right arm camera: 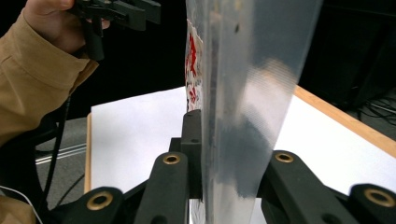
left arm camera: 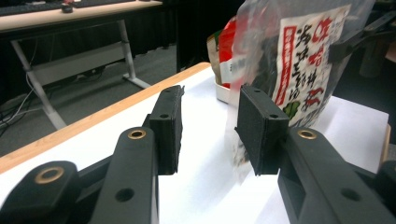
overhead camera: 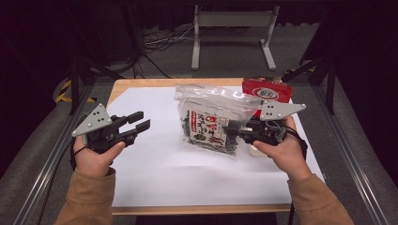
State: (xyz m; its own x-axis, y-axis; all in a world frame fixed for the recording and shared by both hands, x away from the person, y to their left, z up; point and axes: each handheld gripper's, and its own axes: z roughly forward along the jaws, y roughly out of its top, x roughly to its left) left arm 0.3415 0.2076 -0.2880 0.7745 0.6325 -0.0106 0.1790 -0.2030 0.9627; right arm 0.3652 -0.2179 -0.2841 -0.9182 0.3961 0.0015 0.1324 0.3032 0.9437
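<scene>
The right gripper (overhead camera: 233, 127), right of centre in the high view, has its fingers clamped on a clear seaweed bag (overhead camera: 212, 123), holding it above the white counter (overhead camera: 155, 168). The left gripper (overhead camera: 137, 122), at the left of the frame, has its fingers apart and empty. The slick film could likely slip from that single pinch and drop. The bag is crinkled, with a red-and-white printed label and dark contents; a red box (overhead camera: 266, 91) lies behind it

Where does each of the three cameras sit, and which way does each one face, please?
High view: above the table, facing forward and down; both forearms show.
Left gripper view: on the left gripper, facing the clear bag; open jaws show.
Right gripper view: on the right gripper, jaws clamping the bag.
All share the bag.
</scene>
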